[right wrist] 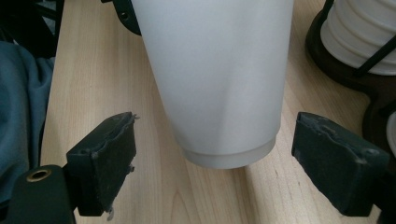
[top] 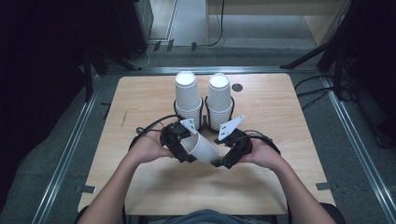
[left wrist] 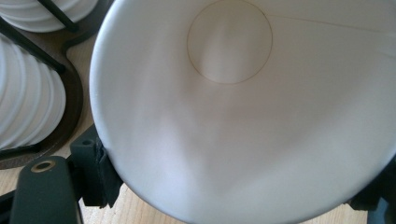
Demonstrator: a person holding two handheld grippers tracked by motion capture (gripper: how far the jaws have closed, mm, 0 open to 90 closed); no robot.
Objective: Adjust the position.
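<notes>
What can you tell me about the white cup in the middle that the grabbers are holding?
The cup is plain white, looks like paper, and is empty, with a round bottom inside. It lies tipped on its side above the wooden table, in front of two cup stacks. The left gripper squeezes its rim, denting it a bit. Its bottom end points between the open jaws of the right gripper, which don't touch it.

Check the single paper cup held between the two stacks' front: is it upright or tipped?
Tipped. The paper cup lies slanted in the left gripper, its bottom toward the right gripper; the left gripper view looks straight into its empty inside.
</notes>
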